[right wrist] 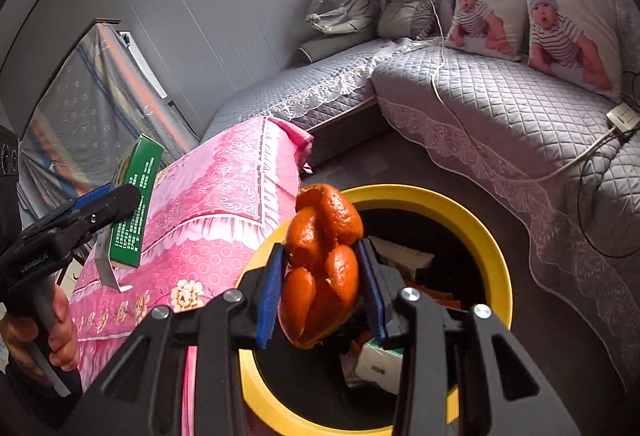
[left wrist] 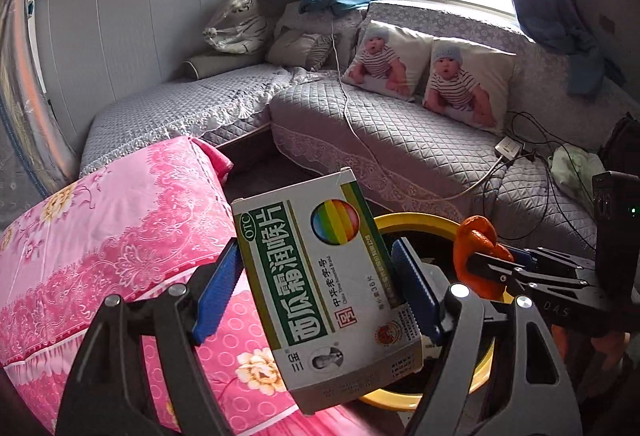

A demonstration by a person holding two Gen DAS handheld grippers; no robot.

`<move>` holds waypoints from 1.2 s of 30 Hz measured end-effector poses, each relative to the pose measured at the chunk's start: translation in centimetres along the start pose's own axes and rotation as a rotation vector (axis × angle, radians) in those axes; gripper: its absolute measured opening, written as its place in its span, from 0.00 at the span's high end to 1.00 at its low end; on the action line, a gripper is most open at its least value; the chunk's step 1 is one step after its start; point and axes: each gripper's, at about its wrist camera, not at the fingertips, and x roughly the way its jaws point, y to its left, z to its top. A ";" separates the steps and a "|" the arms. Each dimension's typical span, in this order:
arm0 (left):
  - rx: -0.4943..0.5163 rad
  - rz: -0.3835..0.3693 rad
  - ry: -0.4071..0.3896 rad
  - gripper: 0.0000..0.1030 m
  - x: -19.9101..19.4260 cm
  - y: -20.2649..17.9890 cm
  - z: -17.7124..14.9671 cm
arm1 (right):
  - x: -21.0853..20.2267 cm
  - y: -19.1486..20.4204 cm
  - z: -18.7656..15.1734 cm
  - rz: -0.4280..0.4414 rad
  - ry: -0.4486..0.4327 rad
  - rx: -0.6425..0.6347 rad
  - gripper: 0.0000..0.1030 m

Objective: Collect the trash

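Observation:
My left gripper point(left wrist: 316, 288) is shut on a white and green medicine box point(left wrist: 328, 292), held at the left rim of a yellow-rimmed trash bin point(left wrist: 420, 222). The box also shows in the right wrist view point(right wrist: 134, 204), at the left over the pink cloth. My right gripper point(right wrist: 322, 288) is shut on an orange peel point(right wrist: 322, 264), held above the bin point(right wrist: 492, 248). The peel also shows in the left wrist view point(left wrist: 478, 256), over the bin's right side. Paper and wrappers point(right wrist: 380, 356) lie inside the bin.
A pink flowered cloth point(left wrist: 120, 236) covers a surface left of the bin. A grey quilted corner sofa point(left wrist: 400, 128) stands behind it, with two baby-print pillows point(left wrist: 464, 84), a power strip point(left wrist: 508, 146) and cables. Dark floor point(right wrist: 560, 336) lies right of the bin.

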 end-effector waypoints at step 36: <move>-0.219 0.520 -0.396 0.08 -20.7 13.3 -10.3 | -0.8 18.8 -3.0 -0.191 -0.249 -0.285 0.08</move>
